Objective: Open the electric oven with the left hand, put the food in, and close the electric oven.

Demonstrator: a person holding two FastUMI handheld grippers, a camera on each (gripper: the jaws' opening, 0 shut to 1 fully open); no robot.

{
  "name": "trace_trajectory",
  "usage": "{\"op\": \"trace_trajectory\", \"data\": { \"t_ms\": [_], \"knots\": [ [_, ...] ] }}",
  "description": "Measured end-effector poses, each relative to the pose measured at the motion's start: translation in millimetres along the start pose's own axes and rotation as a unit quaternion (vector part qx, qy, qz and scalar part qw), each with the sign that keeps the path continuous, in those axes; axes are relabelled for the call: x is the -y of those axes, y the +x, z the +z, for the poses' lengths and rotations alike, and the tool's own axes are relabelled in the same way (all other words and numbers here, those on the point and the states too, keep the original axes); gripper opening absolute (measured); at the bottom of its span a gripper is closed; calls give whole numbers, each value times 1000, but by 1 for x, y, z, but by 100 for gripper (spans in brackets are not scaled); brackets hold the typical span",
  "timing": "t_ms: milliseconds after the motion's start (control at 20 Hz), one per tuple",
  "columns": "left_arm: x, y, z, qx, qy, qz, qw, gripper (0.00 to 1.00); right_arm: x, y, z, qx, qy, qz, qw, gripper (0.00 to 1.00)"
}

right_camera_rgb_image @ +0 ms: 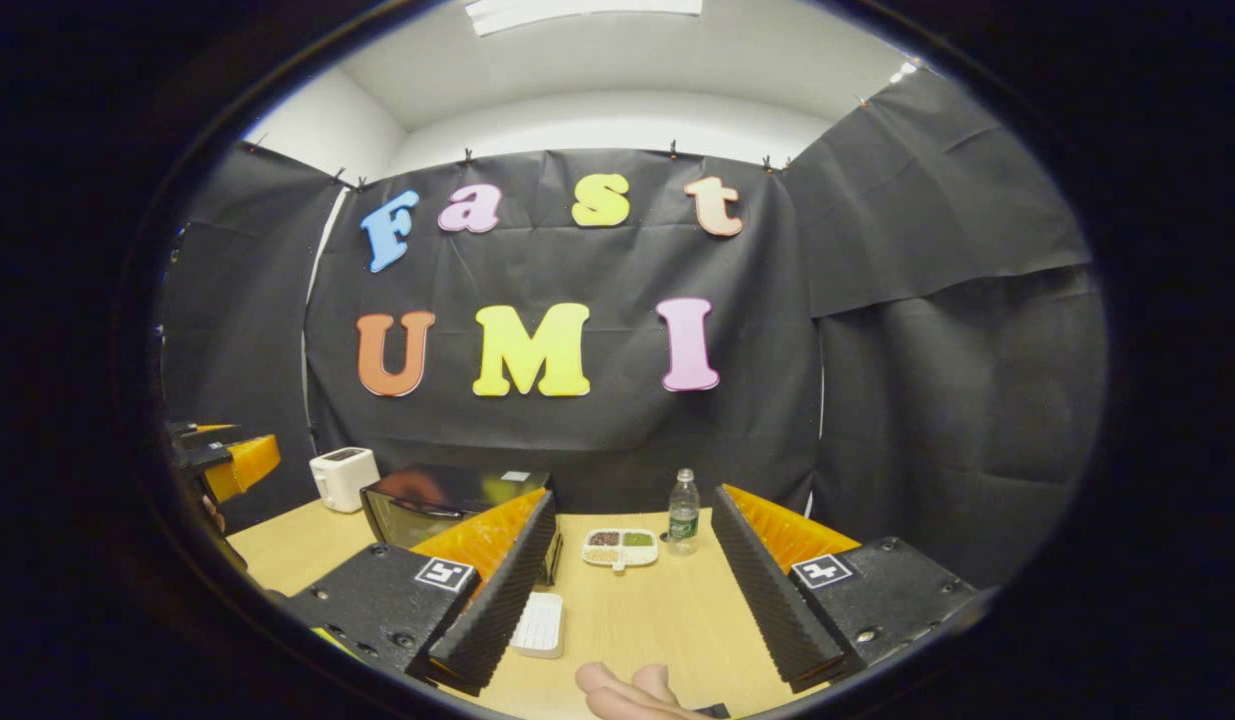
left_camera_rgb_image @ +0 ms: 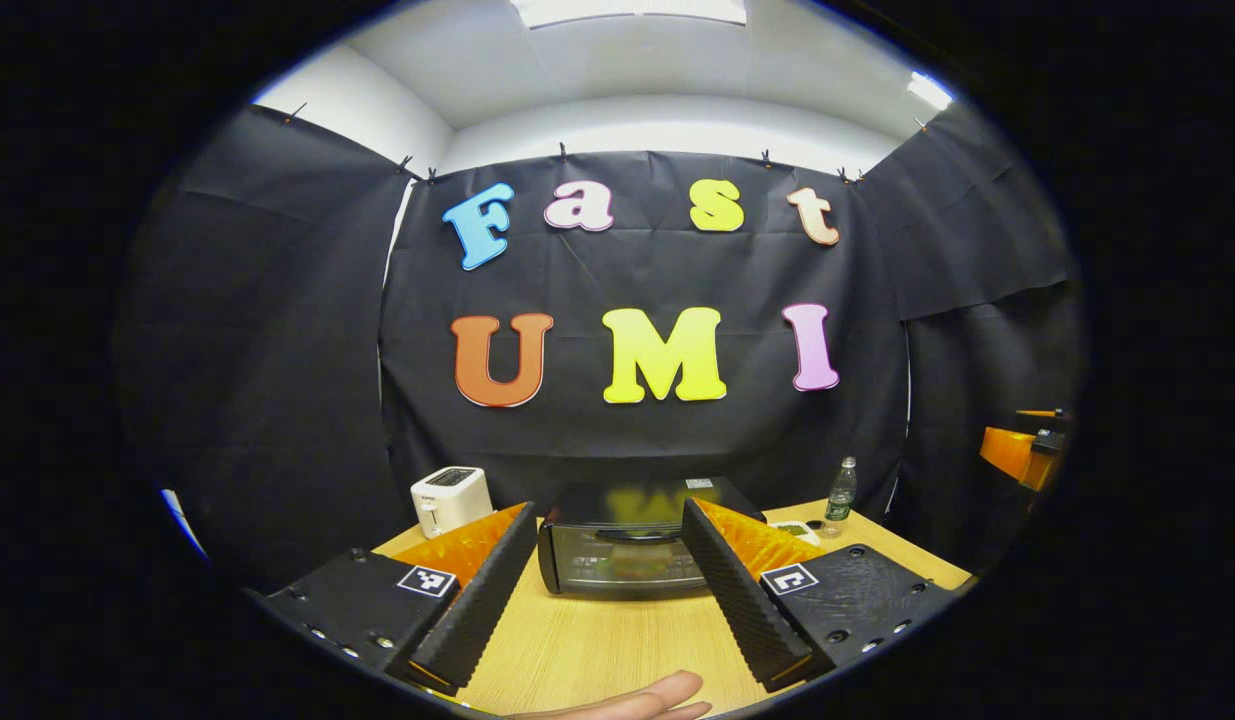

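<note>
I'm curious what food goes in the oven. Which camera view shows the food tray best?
The right gripper view: the food tray lies in the open on the table, its compartments visible. In the left gripper view only a sliver of the tray peeks out beside a finger, near the bottle.

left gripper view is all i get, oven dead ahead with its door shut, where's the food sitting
Observer: In the right gripper view, a white divided tray with food in its compartments lies on the table. It is beside the bottle, to the right of the electric oven in that view.
Operator: is the right hand-held gripper holding anything
Observer: No. The right hand-held gripper is open, with nothing between its fingers.
Operator: anything else near it
Observer: A flat white object lies on the table by its left finger. I cannot tell what it is.
</note>
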State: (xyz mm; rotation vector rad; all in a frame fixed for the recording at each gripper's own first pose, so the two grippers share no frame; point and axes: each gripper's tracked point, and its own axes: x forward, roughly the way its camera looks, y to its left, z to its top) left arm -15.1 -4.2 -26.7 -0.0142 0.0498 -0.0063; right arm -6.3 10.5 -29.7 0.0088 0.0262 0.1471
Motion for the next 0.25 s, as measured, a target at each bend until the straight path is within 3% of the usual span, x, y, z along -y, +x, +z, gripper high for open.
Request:
{"op": "trace_trajectory", "data": {
  "t_ms": [50,100,150,200,250],
  "knots": [
    [1,-4,-3,0,-1,-3,1000,95,-1,-2,2,4,-3,1,1000,89],
    [2,-8,-4,0,-1,-5,1000,95,0,-3,1,4,-7,0,1000,100],
    [5,-10,-5,0,3,-10,1000,95,1,-4,0,4,-8,-2,1000,100],
    [7,-12,-6,0,10,-13,1000,95,1,-4,-1,3,-9,-2,1000,90],
    [9,-15,-5,2,16,-16,1000,95,1,-4,-3,1,-9,-2,1000,89]
  ]
}}
